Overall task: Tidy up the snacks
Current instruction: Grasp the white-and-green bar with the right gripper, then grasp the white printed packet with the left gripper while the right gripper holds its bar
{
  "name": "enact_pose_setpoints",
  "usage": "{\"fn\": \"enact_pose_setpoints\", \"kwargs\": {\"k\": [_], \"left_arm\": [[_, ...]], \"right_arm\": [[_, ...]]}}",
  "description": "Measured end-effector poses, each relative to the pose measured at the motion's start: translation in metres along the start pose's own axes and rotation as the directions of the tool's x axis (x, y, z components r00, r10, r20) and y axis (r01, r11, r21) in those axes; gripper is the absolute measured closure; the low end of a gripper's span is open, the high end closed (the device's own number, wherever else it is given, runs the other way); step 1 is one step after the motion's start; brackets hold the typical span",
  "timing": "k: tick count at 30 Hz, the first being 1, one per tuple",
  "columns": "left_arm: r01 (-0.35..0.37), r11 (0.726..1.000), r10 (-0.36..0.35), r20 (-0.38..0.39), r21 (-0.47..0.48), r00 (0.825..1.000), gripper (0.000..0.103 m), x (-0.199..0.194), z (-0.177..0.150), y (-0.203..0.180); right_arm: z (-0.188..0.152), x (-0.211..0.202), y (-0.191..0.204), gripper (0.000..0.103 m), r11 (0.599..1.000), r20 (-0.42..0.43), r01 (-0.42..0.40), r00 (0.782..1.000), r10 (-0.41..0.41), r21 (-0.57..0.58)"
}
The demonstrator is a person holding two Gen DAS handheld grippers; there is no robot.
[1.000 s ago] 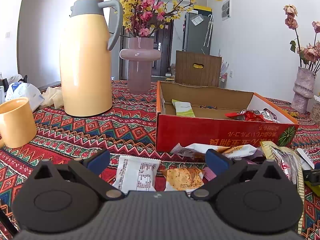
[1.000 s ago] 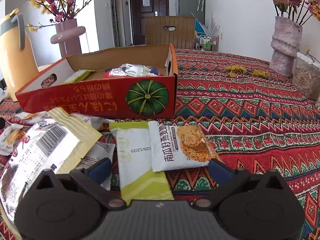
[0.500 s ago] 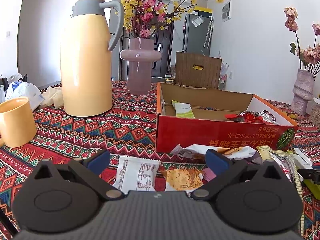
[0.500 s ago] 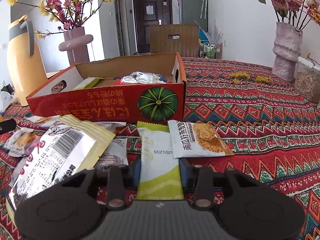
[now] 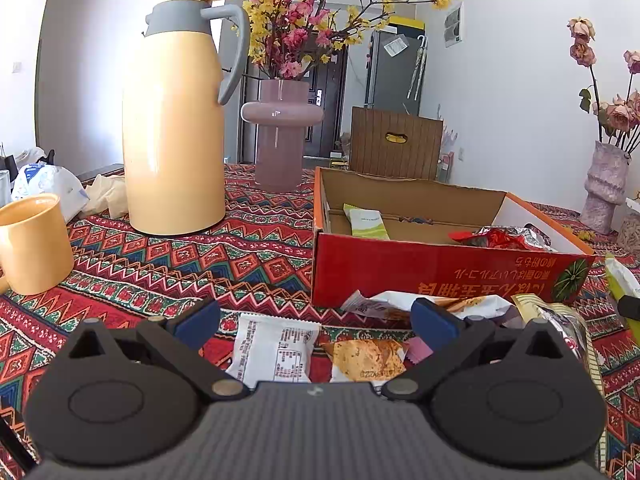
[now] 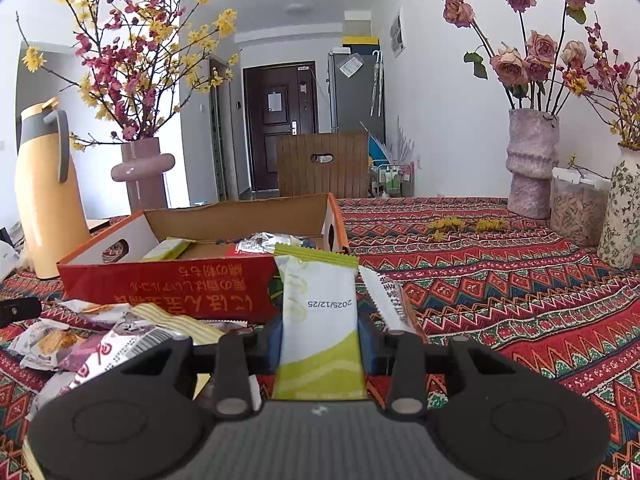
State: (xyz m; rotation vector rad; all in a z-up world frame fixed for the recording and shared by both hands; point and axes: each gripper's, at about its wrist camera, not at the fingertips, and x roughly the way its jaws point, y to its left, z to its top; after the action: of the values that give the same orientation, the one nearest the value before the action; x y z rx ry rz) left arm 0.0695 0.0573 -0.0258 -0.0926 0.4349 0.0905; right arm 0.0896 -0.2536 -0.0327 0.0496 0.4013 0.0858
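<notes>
- The right gripper (image 6: 320, 344) has its jaws closed narrowly on the green-and-white snack packet (image 6: 320, 320), pinched across its lower half; the packet stands tilted up off the patterned tablecloth (image 6: 520, 280), in front of the near wall of the red cardboard box (image 6: 168, 288).
- The packet looks light and thin, a crinkly foil sleeve that bends easily; its upper end stays straight here, so the contents likely stiffen it a little.
- A grip across the flat faces near the middle suits it; the film is probably slippery, and the crimped end seal would tear or fold.
- The left gripper (image 5: 316, 320) hangs wide open and holds nothing, above a white wrapped snack (image 5: 276, 348) and a clear-fronted cracker packet (image 5: 368, 360) at the table's near edge.
- Loose packets lie along the box's near wall; one green packet (image 5: 366, 222) already rests inside, at the box's left end.
- The cracker is probably brittle, though glare blurs it.
</notes>
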Motion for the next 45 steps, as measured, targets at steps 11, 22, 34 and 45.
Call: {"fn": "enact_pose_setpoints", "kwargs": {"k": [11,22,34,45], "left_arm": [[-0.009,1.0,0.009,-0.004,0.003,1.0,0.0,0.0,0.0,-0.001],[-0.033,0.999,0.033,-0.046,0.0,0.998,0.0,0.003,0.007,0.005],[-0.133,0.987,0.151,-0.228,0.092,0.962,0.0,0.045,0.015,0.019],[-0.092,0.995,0.099,-0.307,0.037,0.946,0.012,0.063,0.009,0.029]], "right_arm": [[-0.006,-0.008,0.0,0.066,1.0,0.075,-0.019,0.997,0.018,0.01],[-0.006,-0.015,-0.004,0.066,0.999,0.115,-0.039,0.993,0.035,0.031],[-0.007,-0.012,-0.011,0.066,0.995,0.11,-0.059,0.993,0.05,0.079],[-0.007,-0.012,-0.012,0.066,0.994,0.111,-0.069,0.992,0.059,0.085]]}}
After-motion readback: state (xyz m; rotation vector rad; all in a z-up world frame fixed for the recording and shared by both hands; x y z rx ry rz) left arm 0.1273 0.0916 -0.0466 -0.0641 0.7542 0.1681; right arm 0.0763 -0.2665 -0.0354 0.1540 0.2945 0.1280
